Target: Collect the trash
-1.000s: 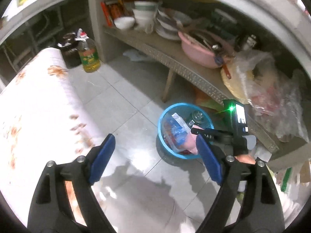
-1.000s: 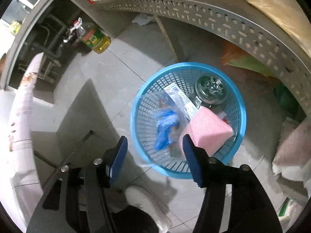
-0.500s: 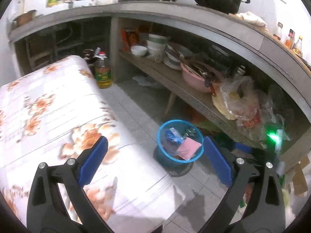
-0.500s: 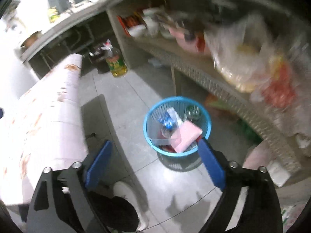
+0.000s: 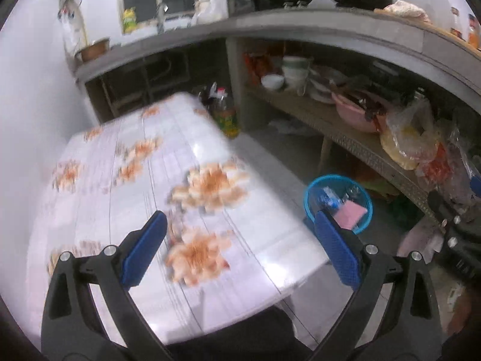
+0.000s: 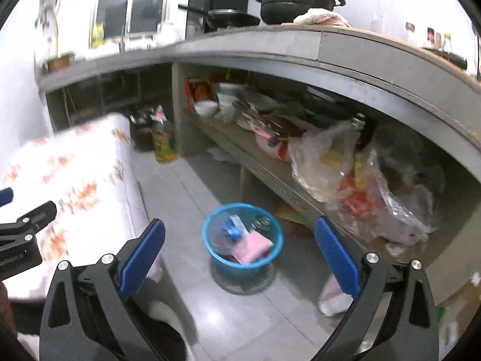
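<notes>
1 basket (image 6: 216, 228), 2 grippers (image 6: 240, 251)

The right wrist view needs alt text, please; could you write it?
A blue basket of trash, including a pink packet, stands on the tiled floor beside a cluttered kitchen shelf, framed by the empty, opening right hand-held gripper.

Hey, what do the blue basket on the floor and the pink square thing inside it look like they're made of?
The blue basket looks like moulded plastic: glossy, with an openwork mesh wall. The pink square looks like a soft matte cloth or sponge wipe, lying flat and slightly sagging; the blur leaves that open.
</notes>
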{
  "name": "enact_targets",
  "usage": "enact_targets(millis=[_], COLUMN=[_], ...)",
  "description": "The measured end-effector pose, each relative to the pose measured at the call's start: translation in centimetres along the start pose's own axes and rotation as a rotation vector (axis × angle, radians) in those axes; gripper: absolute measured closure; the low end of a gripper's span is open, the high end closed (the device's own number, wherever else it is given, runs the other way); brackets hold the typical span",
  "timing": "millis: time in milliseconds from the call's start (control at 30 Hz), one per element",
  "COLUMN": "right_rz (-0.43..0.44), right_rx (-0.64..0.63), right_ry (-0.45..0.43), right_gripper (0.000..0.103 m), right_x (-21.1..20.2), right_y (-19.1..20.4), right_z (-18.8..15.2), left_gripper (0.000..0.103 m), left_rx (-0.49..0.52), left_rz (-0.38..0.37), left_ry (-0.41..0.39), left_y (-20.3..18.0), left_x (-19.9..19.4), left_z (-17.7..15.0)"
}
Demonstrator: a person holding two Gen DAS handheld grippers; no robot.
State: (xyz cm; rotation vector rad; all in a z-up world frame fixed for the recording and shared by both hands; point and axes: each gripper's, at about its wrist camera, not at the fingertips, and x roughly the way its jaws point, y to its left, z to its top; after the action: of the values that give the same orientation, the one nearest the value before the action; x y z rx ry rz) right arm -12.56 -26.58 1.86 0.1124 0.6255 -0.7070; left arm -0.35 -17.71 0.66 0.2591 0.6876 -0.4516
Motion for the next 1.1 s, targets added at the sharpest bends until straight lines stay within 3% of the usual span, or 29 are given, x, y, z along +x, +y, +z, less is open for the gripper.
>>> enact_targets(millis=[167, 300, 833, 1100], right_rz=[-0.013, -0.019, -0.049, -0.044], right_rx=[-0.009, 0.018, 0.041, 0.035], right_ry=[0.115, 0.154, 0.160, 0.159], right_gripper=[0.006, 0.006, 0.006, 0.006], right_x=[0.5, 0.5, 1.0, 1.1], right_y=[0.8, 0.2, -1.2, -1.0], right_z=[-2.1, -2.9, -3.1, -3.0], left_gripper=[0.009, 0.009, 0.009, 0.009], left_rx=[0.007, 0.023, -0.078, -0.104], left_rz=[0.037, 0.049, 0.150, 0.160], left_ry=[0.051, 0.064, 0.116, 0.120], left_y=[-1.2, -1.7, 1.4, 2.3], left_x=[-0.3, -0.7, -0.3, -0.4], left_z=[-2.0, -2.5, -2.7, -2.7])
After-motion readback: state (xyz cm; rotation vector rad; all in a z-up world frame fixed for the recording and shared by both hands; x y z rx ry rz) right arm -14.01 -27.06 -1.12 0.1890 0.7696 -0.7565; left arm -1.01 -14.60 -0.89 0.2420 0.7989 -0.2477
